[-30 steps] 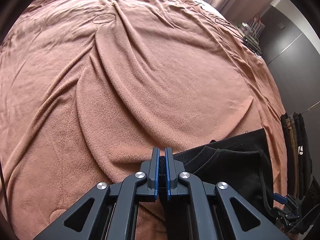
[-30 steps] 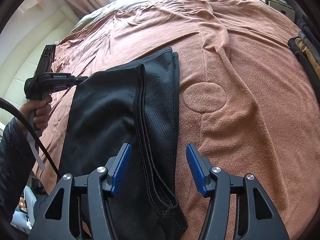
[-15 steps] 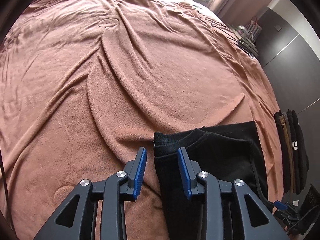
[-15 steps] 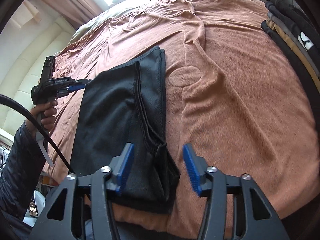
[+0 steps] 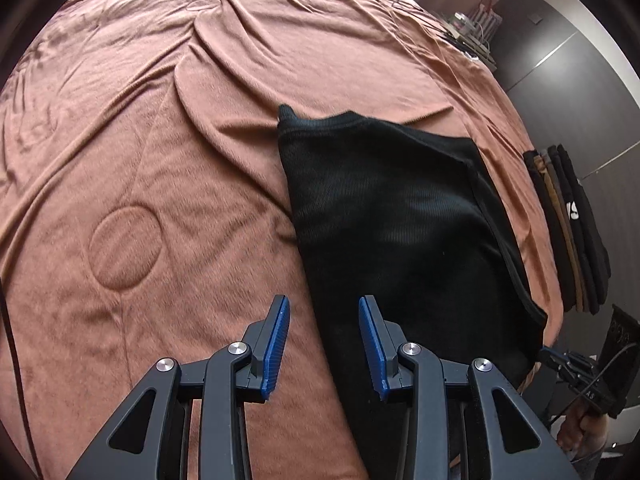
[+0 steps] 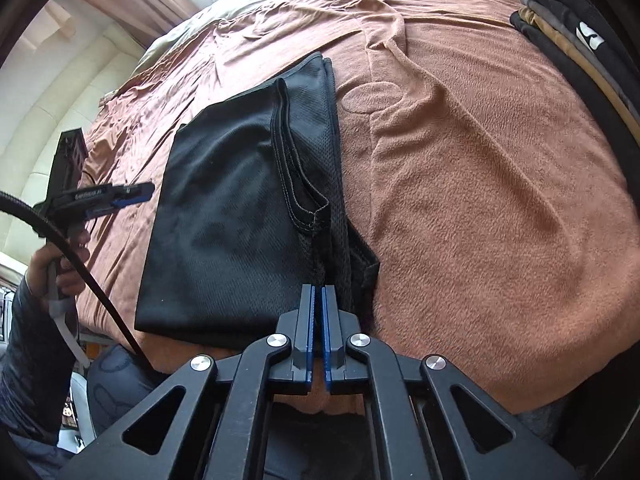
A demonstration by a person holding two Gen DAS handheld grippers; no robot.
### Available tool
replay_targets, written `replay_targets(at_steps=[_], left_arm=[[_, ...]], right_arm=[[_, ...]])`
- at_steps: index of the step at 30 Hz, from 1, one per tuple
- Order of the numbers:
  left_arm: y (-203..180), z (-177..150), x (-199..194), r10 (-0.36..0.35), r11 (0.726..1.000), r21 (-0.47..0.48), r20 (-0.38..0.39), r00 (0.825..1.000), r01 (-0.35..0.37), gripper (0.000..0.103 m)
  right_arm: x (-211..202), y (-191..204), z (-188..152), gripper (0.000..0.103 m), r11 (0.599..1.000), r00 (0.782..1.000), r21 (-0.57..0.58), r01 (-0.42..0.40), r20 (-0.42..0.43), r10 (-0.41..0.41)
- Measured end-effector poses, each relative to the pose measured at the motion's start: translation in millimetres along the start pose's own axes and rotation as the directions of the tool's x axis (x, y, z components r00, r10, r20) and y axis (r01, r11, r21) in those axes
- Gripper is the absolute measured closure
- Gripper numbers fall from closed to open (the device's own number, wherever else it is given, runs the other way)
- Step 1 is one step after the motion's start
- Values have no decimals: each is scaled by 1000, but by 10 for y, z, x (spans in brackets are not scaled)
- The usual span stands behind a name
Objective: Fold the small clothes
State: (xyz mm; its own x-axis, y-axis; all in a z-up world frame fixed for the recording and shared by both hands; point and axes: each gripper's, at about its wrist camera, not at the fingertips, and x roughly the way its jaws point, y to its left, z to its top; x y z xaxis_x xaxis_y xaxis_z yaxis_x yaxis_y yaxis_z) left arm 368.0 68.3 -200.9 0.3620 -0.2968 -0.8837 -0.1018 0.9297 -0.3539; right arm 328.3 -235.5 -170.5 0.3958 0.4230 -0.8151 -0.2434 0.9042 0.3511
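Folded black garment (image 5: 392, 216) lies on the brown blanket (image 5: 140, 160) of the bed, filling the middle to 4 o'clock of the left wrist view and the centre-left of the right wrist view (image 6: 240, 208). The left hand-held gripper (image 5: 324, 344) hovers with its jaws apart, having just been opening; the garment's near edge runs below the gap, and neither blue pad presses on it. The right hand-held gripper (image 6: 318, 320) has just closed, its pads nearly meeting at the garment's near right corner, where the mesh layers bunch; whether cloth is pinched between them cannot be told.

A stack of folded clothes (image 5: 568, 228) in black and tan sits at 3 o'clock in the left view, and at 1 o'clock in the right view (image 6: 568, 36), well apart from the garment. Round quilted marks dot the blanket.

Only the left view shows the ribbed collar edge at the garment's far end and the dark cabinet doors (image 5: 560, 60) at 2 o'clock. Only the right view shows the person's left hand (image 6: 52, 264) on the grip at 9 o'clock, a dark sleeve, a black cable (image 6: 80, 272), and the padded cream headboard (image 6: 48, 120).
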Motion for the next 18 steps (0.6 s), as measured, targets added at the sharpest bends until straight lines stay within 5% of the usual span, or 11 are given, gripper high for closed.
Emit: replay_targets(at_steps=[15, 18], left_arm=[[-366, -697, -32, -6, 998, 68, -92, 996, 12, 65], [-349, -798, 7, -9, 999, 45, -114, 993, 14, 65]], right_arm=[[-123, -24, -69, 96, 999, 999, 35, 31, 25, -32], [-172, -14, -76, 68, 999, 998, 34, 37, 43, -38]])
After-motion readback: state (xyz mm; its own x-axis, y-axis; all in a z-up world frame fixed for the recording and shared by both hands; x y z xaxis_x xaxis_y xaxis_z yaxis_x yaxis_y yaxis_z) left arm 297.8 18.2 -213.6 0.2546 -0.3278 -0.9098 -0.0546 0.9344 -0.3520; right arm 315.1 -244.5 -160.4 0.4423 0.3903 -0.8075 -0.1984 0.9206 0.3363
